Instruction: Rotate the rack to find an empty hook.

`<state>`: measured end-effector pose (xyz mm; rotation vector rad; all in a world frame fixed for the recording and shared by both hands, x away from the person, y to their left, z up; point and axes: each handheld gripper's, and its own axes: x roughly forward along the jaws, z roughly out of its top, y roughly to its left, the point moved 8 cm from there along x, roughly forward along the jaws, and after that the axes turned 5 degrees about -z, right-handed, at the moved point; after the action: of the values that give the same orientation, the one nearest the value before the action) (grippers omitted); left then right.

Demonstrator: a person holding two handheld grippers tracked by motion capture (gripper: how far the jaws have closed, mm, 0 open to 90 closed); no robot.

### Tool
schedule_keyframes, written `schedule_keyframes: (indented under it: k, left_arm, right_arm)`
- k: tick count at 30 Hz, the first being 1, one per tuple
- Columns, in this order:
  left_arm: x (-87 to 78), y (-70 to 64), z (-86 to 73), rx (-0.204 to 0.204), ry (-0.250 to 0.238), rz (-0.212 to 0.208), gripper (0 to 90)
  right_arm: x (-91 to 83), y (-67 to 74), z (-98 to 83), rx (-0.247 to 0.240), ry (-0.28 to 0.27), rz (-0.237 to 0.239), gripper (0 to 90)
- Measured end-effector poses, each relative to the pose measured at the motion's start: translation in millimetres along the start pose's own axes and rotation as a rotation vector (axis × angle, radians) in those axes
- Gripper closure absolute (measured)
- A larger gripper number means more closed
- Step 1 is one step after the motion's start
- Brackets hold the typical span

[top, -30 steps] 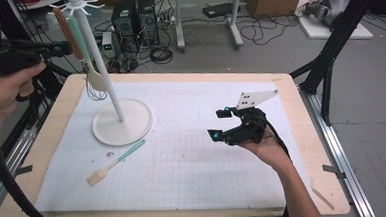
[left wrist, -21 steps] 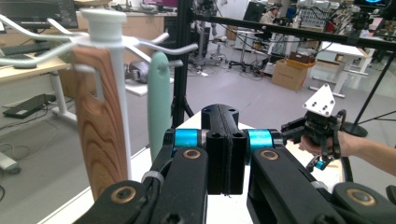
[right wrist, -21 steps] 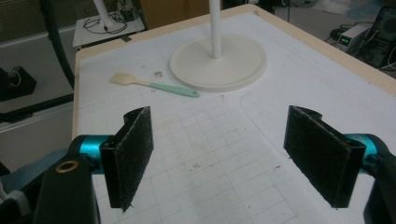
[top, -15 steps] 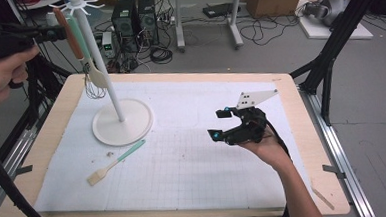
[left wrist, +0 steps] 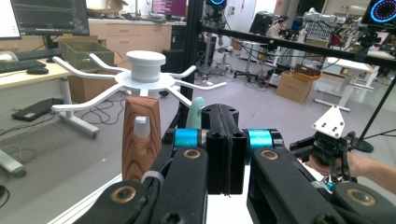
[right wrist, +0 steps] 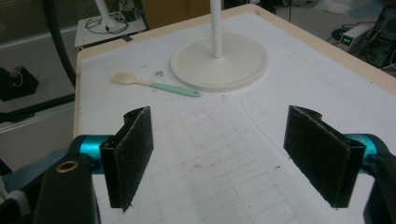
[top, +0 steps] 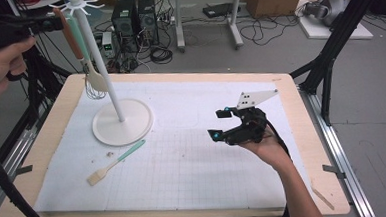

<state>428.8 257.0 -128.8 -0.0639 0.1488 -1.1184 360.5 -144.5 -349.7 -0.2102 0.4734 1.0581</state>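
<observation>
A white hook stand (top: 100,61) rises from a round base (top: 122,123) at the table's back left. A wooden-handled whisk (top: 70,39) and a mint-handled spatula (top: 80,40) hang from its hooks. My left gripper (top: 56,23) is raised at the stand's top, shut, with nothing seen between its pads. In the left gripper view the shut gripper (left wrist: 226,114) stands just in front of the wooden handle (left wrist: 140,140) and the mint handle (left wrist: 196,109), under the stand's crown (left wrist: 145,67). A second mint-handled spatula (top: 116,162) lies flat on the mat. My right gripper (top: 221,124) hovers at mid-right, open and empty (right wrist: 233,154).
A white gridded mat (top: 194,178) covers the wooden table (top: 313,147). A small crumb (top: 110,154) lies near the stand's base (right wrist: 219,60). The lying spatula (right wrist: 159,85) points toward the base. Computers and cables sit on the floor behind; a black frame leg (top: 328,61) stands at the right.
My left gripper has risen beside the stand toward its crown, staying shut. The right gripper has kept still and open.
</observation>
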Motion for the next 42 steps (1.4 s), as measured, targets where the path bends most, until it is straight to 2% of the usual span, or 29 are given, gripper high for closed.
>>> schedule_keyframes:
  k: [17, 25, 33, 42]
  left_arm:
    - [15.4, -3.8, -0.9, -0.006, 0.007, -0.029, 89.5]
    - [12.9, -3.2, -0.3, -0.008, 0.001, -0.032, 89.5]
    - [6.9, 0.0, 0.3, 0.0, 0.003, -0.017, 89.5]
    - [15.5, 0.4, -1.1, -0.009, 0.006, -0.023, 89.5]
  right_arm:
    - [-1.8, -0.6, -1.0, 0.004, -0.007, -0.001, 23.1]
    - [-2.6, -1.7, -1.3, -0.001, -0.009, -0.003, 23.1]
    - [-2.3, -2.1, -1.8, -0.001, -0.008, -0.003, 23.2]
    - [-3.3, -1.1, -1.8, 0.001, -0.007, 0.001, 23.2]
